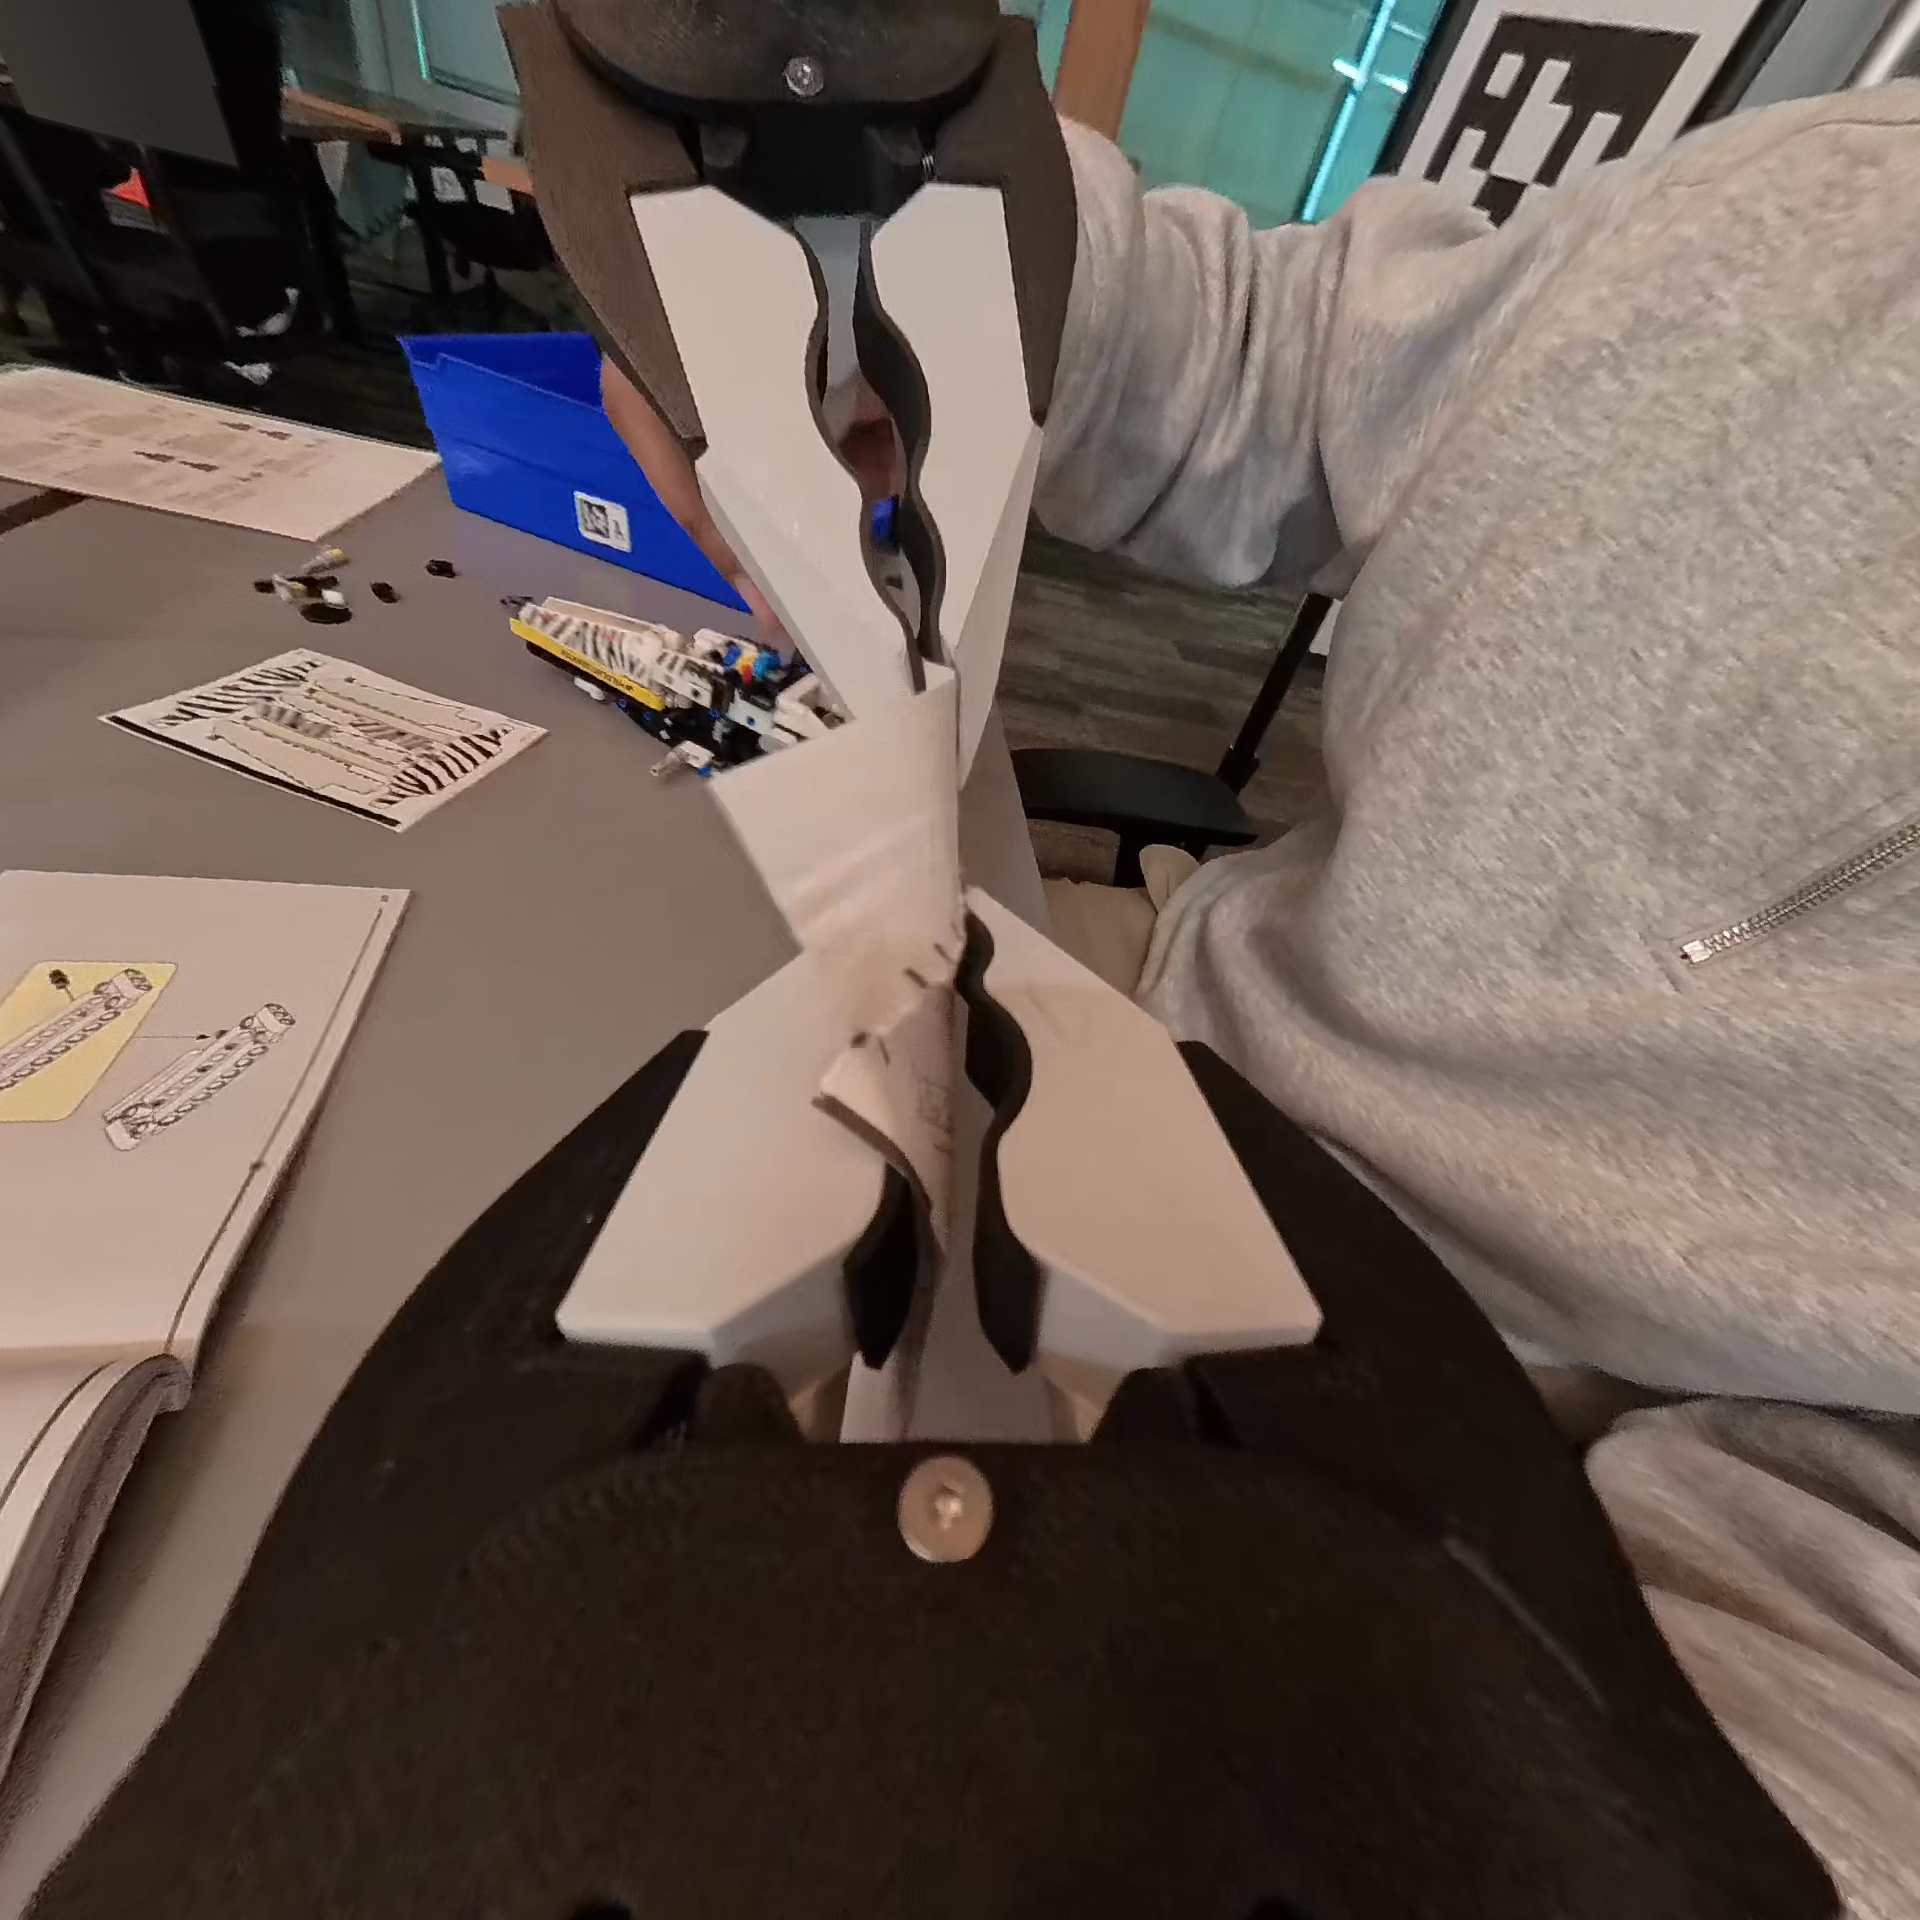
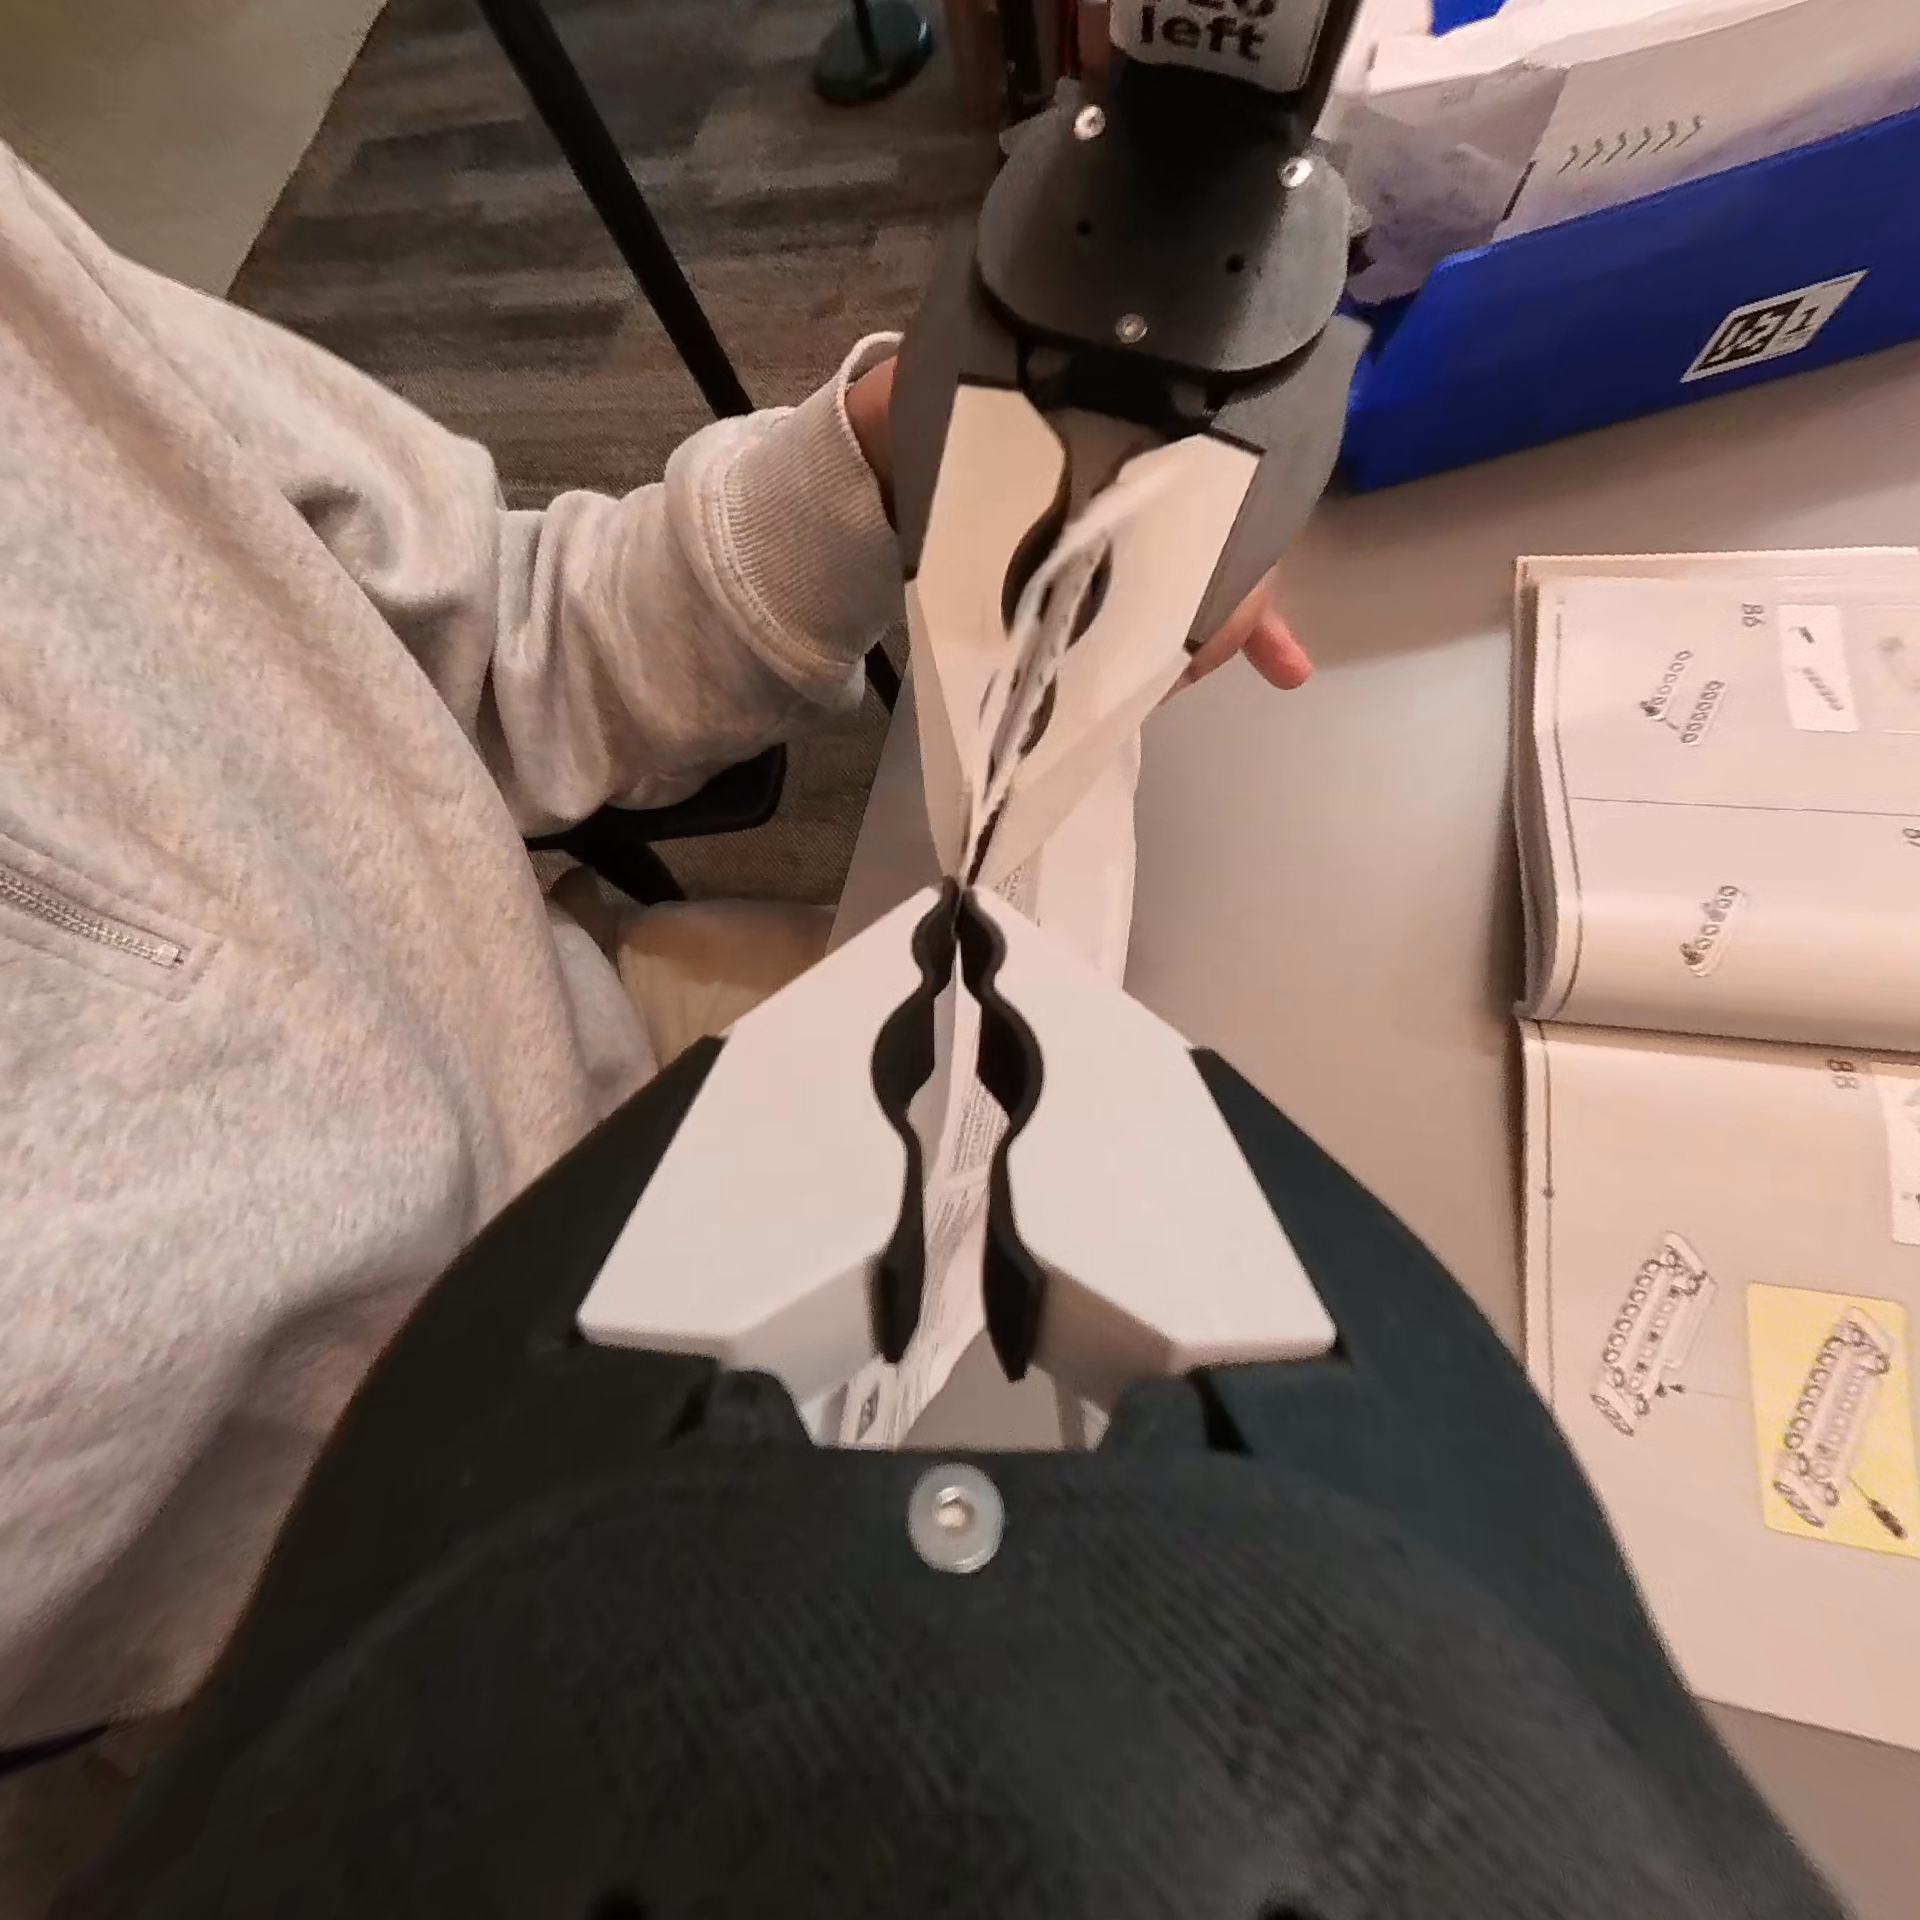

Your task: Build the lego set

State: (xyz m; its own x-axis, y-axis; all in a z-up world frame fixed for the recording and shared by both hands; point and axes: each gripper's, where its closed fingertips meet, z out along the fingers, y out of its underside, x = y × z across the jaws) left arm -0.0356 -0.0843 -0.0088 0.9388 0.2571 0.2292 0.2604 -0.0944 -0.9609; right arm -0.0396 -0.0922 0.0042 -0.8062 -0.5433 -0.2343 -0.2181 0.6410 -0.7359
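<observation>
Left wrist view: left gripper (image 1: 961, 914) clenched on a crumpled paper bag (image 1: 914, 1081), its tips meeting the right gripper (image 1: 920, 665) held opposite, above the table (image 1: 582, 914) edge; the lego model (image 1: 665, 670) lies on the table near a blue bin (image 1: 530, 447), with a sticker sheet (image 1: 322, 732), small loose parts (image 1: 322, 587) and an open manual (image 1: 177, 1101) to the left, grey sleeve (image 1: 1507, 727) on the right. Right wrist view: right gripper (image 2: 961, 894) clenched on the same bag (image 2: 961, 1153), which runs on into the left gripper (image 2: 1039, 665), also pinching it; manual (image 2: 1704, 935) and bin (image 2: 1621, 343) at right, model not seen here.
</observation>
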